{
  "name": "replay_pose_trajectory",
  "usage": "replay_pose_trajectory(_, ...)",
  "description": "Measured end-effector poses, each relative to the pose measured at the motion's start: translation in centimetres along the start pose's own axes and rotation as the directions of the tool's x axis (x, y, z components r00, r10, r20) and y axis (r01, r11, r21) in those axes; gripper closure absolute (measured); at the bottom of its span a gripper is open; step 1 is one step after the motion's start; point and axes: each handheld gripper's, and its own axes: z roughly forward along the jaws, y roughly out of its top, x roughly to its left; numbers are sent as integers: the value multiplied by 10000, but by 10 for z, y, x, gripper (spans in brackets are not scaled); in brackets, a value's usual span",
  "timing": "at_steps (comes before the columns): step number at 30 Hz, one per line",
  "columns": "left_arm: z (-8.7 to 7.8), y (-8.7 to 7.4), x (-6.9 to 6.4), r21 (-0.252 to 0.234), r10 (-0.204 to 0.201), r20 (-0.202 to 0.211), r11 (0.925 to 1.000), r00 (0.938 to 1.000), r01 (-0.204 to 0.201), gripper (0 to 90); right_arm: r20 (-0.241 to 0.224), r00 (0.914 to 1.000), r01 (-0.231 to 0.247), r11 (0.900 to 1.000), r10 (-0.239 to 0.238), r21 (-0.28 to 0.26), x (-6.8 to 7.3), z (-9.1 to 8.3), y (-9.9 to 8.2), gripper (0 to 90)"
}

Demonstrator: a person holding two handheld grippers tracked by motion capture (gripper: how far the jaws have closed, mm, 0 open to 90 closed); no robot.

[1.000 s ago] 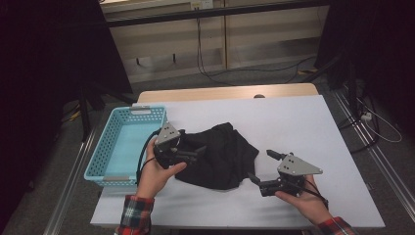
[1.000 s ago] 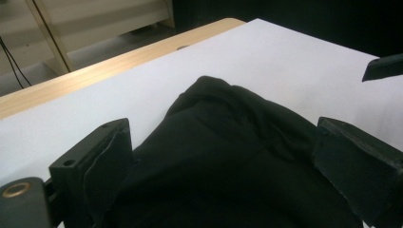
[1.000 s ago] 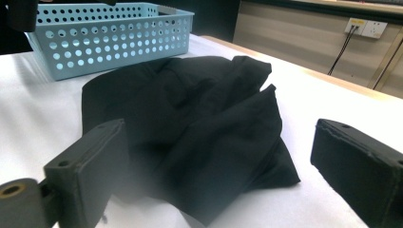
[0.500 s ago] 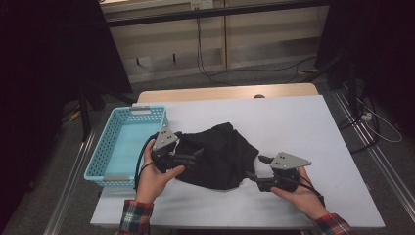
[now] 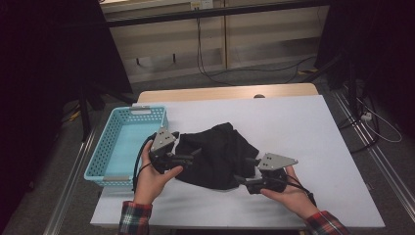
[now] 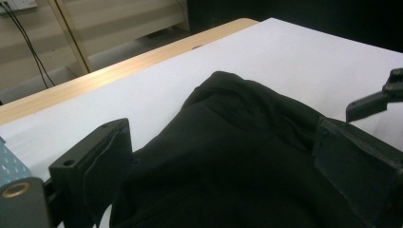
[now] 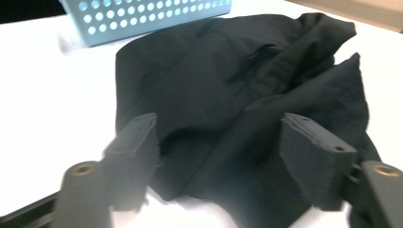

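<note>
Closing in on a black cloth (image 5: 215, 154) from both sides

The cloth lies crumpled on the white counter (image 5: 303, 132), between the two sets of fingers. The left gripper (image 6: 223, 161) stands open with the cloth's near edge lying between its fingers, unpinched. The right gripper (image 7: 228, 161) has just been closing partway; the cloth's hem sits between its fingers, not yet clamped. A blue basket (image 5: 125, 142) waits empty beyond the left fingers. Judging from this, nothing is lifted or stowed yet: grasping and everything after remain. No readable writing or brand anywhere
</note>
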Motion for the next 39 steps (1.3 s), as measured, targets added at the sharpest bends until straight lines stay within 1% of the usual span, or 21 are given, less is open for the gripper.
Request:
replay_pose_trajectory(1, -1, 0, 0, -22, -28, -32, 10000, 10000, 28, 66, -122, 9998, 135, 9999, -134, 70, 2, 2, 0, 350)
replay_pose_trajectory(3, -2, 0, 1, -44, -15, -61, 10000, 10000, 15, 66, -440, 9987, 261, 9990, -245, 373, 5, 6, -1, 404)
replay_pose_trajectory(7, -5, 0, 2, -50, -64, -172, 10000, 9998, 64, 66, -678, 9962, 588, 9961, -544, 658, 11, 14, -1, 428)
replay_pose_trajectory(9, -7, 0, 3, -122, -102, -192, 9999, 9998, 99, 66, -940, 9935, 723, 9934, -639, 890, 15, 19, -1, 449)
replay_pose_trajectory(11, -8, 0, 4, -143, -115, -191, 9998, 9998, 112, 67, -1201, 9887, 1038, 9875, -895, 1190, 19, 25, -2, 478)
replay_pose_trajectory(13, -9, -1, 5, -157, -123, -223, 9998, 9997, 120, 67, -1282, 9845, 1386, 9794, -1200, 1472, 23, 28, -2, 503)
replay_pose_trajectory(14, -10, -1, 5, -166, -133, -240, 9998, 9996, 129, 67, -1322, 9830, 1473, 9770, -1274, 1539, 24, 29, -2, 526)
replay_pose_trajectory(16, -10, -1, 6, -172, -156, -290, 9997, 9995, 151, 67, -1470, 9794, 1624, 9725, -1383, 1670, 24, 30, -2, 603)
replay_pose_trajectory(17, -10, -2, 7, -168, -187, -288, 9997, 9994, 182, 67, -1459, 9805, 1561, 9729, -1317, 1706, 24, 30, -2, 667)
replay_pose_trajectory(20, -10, -2, 6, -155, -177, -257, 9997, 9995, 173, 67, -1461, 9787, 1732, 9615, -1440, 2131, 26, 31, -2, 812)
replay_pose_trajectory(22, -10, -1, 5, -178, -118, -234, 9998, 9997, 114, 67, -1458, 9792, 1712, 9599, -1409, 2220, 26, 31, -2, 897)
replay_pose_trajectory(24, -10, 0, 4, -178, -103, -232, 9998, 9997, 99, 68, -1456, 9824, 1481, 9630, -1170, 2252, 21, 29, -3, 900)
replay_pose_trajectory(26, -10, 0, 5, -205, -83, -234, 9998, 9997, 79, 69, -1201, 9903, 954, 9714, -704, 2175, 12, 23, -3, 900)
replay_pose_trajectory(27, -10, 0, 5, -199, -97, -243, 9998, 9997, 93, 69, -1051, 9935, 642, 9774, -436, 2015, 6, 19, -3, 900)
replay_pose_trajectory(29, -10, 0, 6, -206, -112, -247, 9997, 9996, 107, 69, -896, 9960, 199, 9855, -48, 1683, -3, 11, -1, 900)
replay_pose_trajectory(31, -9, 0, 7, -201, -157, -234, 9997, 9996, 152, 69, -637, 9980, 107, 9884, -11, 1512, -9, 3, 0, 900)
replay_pose_trajectory(32, -9, 0, 7, -221, -138, -235, 9997, 9996, 133, 69, -481, 9987, -87, 9904, 155, 1381, -14, -2, 0, 900)
replay_pose_trajectory(34, -8, 0, 7, -164, -122, -205, 9998, 9997, 119, 69, -309, 9989, -307, 9914, 349, 1275, -22, -10, -1, 900)
replay_pose_trajectory(36, -8, -1, 7, -165, -129, -176, 9998, 9998, 126, 69, -95, 9973, -710, 9915, 725, 1087, -32, -20, -4, 900)
replay_pose_trajectory(39, -7, -1, 7, -157, -123, -163, 9998, 9998, 120, 69, 403, 9938, -1072, 9902, 1039, 899, -46, -36, -8, 900)
